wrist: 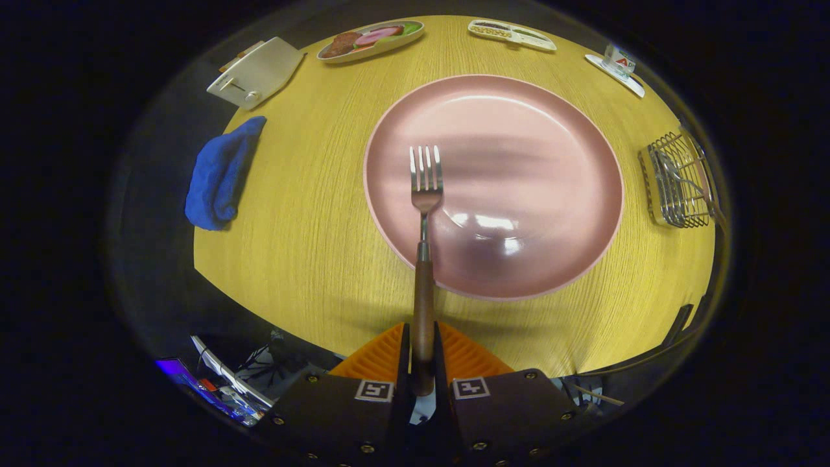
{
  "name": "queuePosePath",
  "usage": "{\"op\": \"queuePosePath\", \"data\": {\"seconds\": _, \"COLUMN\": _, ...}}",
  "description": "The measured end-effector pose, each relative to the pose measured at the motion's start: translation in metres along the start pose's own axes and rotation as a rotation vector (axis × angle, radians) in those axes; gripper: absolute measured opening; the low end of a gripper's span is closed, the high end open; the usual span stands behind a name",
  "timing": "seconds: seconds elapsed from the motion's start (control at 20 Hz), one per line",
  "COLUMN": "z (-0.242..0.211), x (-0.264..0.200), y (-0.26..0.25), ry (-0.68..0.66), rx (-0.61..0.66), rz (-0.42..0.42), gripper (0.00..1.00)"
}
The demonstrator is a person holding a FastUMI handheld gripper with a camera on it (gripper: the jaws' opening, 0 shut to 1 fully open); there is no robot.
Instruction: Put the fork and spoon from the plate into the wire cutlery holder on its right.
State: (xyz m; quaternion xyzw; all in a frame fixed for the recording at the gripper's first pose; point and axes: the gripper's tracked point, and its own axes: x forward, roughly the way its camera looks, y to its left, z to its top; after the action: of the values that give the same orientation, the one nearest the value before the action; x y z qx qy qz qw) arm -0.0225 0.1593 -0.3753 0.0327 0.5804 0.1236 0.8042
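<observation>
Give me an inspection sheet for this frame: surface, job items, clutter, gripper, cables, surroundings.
Surface: yellow wood-grain table, no spills seen.
Job's things: round pink plate, centre of table; metal fork with brown wooden handle, head over the plate; wire cutlery holder right of the plate, a utensil already inside, likely the spoon.
Clutter: folded blue cloth; white tilted stand; two food trays at the far edge; small white coaster with a box.
Grippers: hand-held gripper shut on the fork handle.
Cables: nothing seen.
Surroundings: dark booth; jumbled items below the near table edge.
</observation>
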Motion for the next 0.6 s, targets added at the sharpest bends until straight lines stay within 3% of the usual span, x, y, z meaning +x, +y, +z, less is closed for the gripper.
{"op": "queuePosePath", "data": {"seconds": 0.05, "z": -0.009, "x": 0.008, "y": -0.001, "ry": 0.022, "rx": -0.006, "rz": 0.004, "gripper": 0.09}}
{"op": "queuePosePath", "data": {"seconds": 0.2, "z": -0.005, "x": 0.005, "y": 0.002, "ry": 0.011, "rx": 0.015, "rz": 0.048, "gripper": 0.04}}
{"op": "queuePosePath", "data": {"seconds": 0.6, "z": 0.012, "x": -0.019, "y": 0.000, "ry": -0.049, "rx": 0.038, "rz": 0.080, "gripper": 0.03}}
